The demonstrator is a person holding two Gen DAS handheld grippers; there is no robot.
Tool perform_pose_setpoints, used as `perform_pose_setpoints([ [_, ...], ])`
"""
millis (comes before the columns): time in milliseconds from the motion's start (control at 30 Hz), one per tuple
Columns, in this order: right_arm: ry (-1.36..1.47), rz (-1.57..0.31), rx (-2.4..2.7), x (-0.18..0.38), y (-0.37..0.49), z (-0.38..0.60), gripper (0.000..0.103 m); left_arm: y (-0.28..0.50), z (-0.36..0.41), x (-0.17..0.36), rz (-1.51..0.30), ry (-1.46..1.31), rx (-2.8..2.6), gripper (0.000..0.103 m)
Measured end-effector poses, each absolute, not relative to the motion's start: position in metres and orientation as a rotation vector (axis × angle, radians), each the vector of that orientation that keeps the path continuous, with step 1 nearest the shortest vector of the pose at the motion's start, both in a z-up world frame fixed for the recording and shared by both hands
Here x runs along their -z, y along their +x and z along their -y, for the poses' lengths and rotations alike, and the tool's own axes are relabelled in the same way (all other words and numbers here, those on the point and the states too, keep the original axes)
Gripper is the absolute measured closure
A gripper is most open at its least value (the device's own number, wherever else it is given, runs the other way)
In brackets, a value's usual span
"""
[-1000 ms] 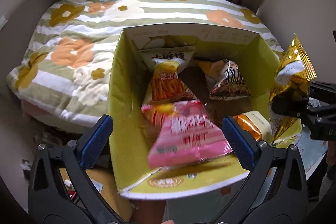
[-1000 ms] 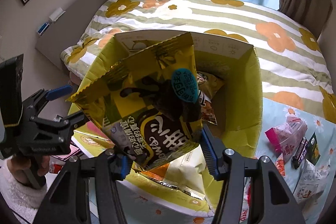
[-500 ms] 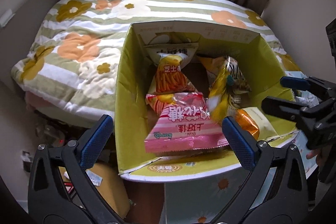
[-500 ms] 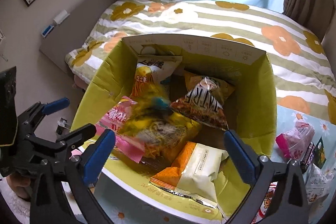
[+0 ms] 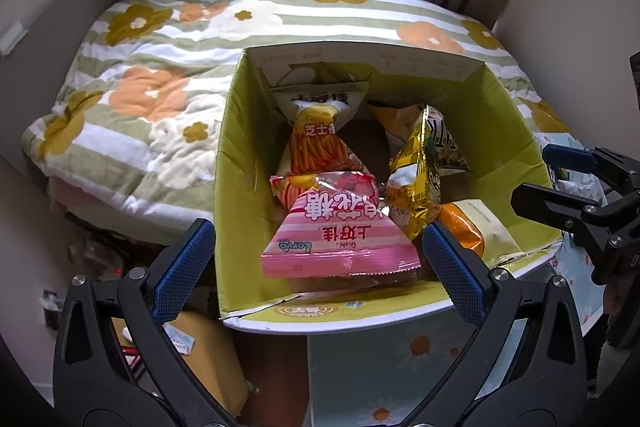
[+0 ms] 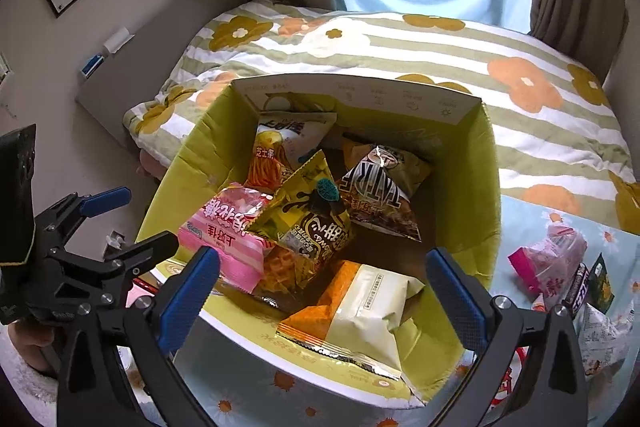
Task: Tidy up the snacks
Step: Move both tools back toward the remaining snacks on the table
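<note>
The shiny yellow foil snack bag (image 6: pixel 310 227) lies tilted in the middle of the yellow-green cardboard box (image 6: pixel 472 195), its long axis running from upper left to lower right, one corner pointing toward the frame's top. It sits just above and between the right gripper's (image 6: pixel 320 287) widely spread, empty blue pads. The left gripper (image 5: pixel 316 259) also gapes wide, holding nothing. The pink striped bag (image 5: pixel 340 239) reads "Oishi".
</note>
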State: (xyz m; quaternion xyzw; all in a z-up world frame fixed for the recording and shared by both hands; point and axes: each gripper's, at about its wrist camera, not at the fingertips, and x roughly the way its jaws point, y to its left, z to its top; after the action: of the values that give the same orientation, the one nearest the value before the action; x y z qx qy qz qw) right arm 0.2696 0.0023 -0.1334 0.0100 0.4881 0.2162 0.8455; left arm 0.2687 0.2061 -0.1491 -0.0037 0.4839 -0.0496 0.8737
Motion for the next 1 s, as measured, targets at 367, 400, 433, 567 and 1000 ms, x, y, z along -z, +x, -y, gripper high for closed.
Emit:
perform_pose_setpoints([
  [367,0.09,-0.961,-0.343,0.124,0.244,0.025,0.001,0.266,-0.184,0.142,-0.985,-0.003,0.198,0.001],
  [400,0.102,-0.952,-0.325,0.122,0.241,0.032,0.001,0.266,-0.179,0.14,-0.979,-0.004,0.209,0.001],
  [433,0.114,-0.942,-0.305,0.12,0.237,0.04,0.001,0.266,-0.175,0.137,-0.972,-0.005,0.221,0.001],
  [567,0.13,-0.903,-0.213,0.112,0.222,0.077,0.001,0.264,-0.146,0.129,-0.949,0.007,0.273,0.001],
  [1000,0.164,-0.94,-0.064,0.109,0.175,0.228,0.001,0.235,0.004,0.128,-0.964,0.029,0.363,0.001],
])
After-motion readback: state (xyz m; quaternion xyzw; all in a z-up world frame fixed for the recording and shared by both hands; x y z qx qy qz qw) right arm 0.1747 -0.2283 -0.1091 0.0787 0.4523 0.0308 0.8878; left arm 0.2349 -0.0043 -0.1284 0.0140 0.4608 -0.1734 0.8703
